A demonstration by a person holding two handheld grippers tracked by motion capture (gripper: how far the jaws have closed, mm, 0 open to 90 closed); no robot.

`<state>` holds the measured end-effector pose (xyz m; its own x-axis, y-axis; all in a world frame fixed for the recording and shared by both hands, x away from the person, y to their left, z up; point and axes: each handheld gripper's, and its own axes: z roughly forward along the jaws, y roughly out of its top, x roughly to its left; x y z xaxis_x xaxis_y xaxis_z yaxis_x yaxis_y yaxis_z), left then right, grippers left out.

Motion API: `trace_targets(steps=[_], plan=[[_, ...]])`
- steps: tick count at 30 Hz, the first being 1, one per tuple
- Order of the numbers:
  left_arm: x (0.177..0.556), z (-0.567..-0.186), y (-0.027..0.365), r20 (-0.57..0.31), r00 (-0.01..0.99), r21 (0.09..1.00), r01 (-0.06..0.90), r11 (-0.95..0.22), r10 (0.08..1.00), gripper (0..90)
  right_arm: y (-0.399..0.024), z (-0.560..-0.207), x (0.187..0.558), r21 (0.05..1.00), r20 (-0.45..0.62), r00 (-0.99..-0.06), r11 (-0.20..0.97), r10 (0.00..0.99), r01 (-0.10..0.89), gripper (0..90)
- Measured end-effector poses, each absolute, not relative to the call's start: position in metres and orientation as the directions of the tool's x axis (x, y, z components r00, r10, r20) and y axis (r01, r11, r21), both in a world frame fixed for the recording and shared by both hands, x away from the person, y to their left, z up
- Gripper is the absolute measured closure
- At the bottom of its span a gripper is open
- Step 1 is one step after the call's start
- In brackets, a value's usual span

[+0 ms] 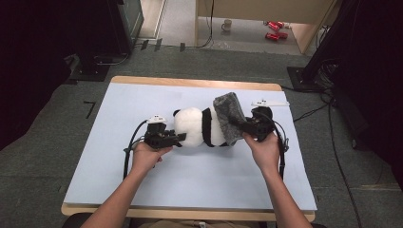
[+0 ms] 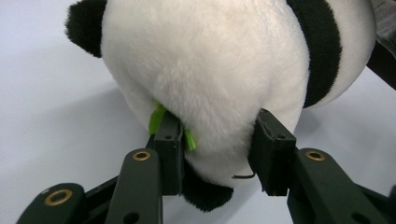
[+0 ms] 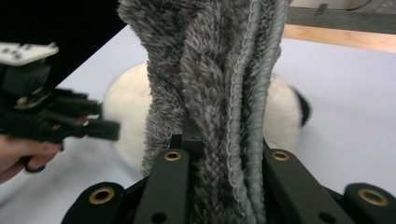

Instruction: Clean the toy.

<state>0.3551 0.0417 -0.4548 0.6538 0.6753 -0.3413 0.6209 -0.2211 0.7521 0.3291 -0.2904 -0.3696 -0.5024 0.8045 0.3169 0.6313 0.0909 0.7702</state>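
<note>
Plush panda point(image 1: 199, 127) lying on its side near the middle of the table point(image 1: 119, 175), a little toward the far edge. Left gripper point(image 1: 178, 137) clamped on the white rounded end of the toy, both pads pressed into the fur and the jaws narrowed to its width; a small green tag point(image 2: 156, 119) squeezed beside one pad. Probably held so to keep the soft body from sliding or rolling while the other hand works.

Right gripper point(image 1: 240, 125) closed tight on a grey fluffy cloth point(image 1: 229, 116), the pile and its stitched edge bunched between the jaws. Cloth raised upright and draped against the panda's far side, touching the black band of the body. Likely a wiping or covering of the toy, with the cloth gripped at a fold so as to hang free over the fur.

Around: bare pale-blue surface on all sides of the toy, nothing else lying on it; wooden rim visible at the far edge. Cables point(image 1: 130, 142) trailing from both grippers toward the near edge, the left one looping close to the hand. Beyond the table, on the floor, a mug point(image 1: 227, 24) and red cans point(image 1: 274, 29), well apart from the work. In the way: only the cloth itself, hiding part of the panda from the right gripper view, and the two grippers standing close on either side of the toy.
</note>
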Motion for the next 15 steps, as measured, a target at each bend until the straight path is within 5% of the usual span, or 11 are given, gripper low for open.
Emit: trace_targets(steps=[10, 15], plan=[[0.357, -0.453, 0.046, -0.358, 0.674, 0.76, 0.612, -0.218, 0.646, 43.2, -0.28, -0.396, 0.333, 0.728, 0.321, -0.504, 0.131, 0.802, 0.673, 78.8], [0.352, -0.455, 0.045, -0.286, 0.718, 0.803, 0.541, -0.251, 0.635, 33.1, -0.283, -0.398, 0.339, 0.74, 0.305, -0.496, 0.125, 0.813, 0.66, 78.6]])
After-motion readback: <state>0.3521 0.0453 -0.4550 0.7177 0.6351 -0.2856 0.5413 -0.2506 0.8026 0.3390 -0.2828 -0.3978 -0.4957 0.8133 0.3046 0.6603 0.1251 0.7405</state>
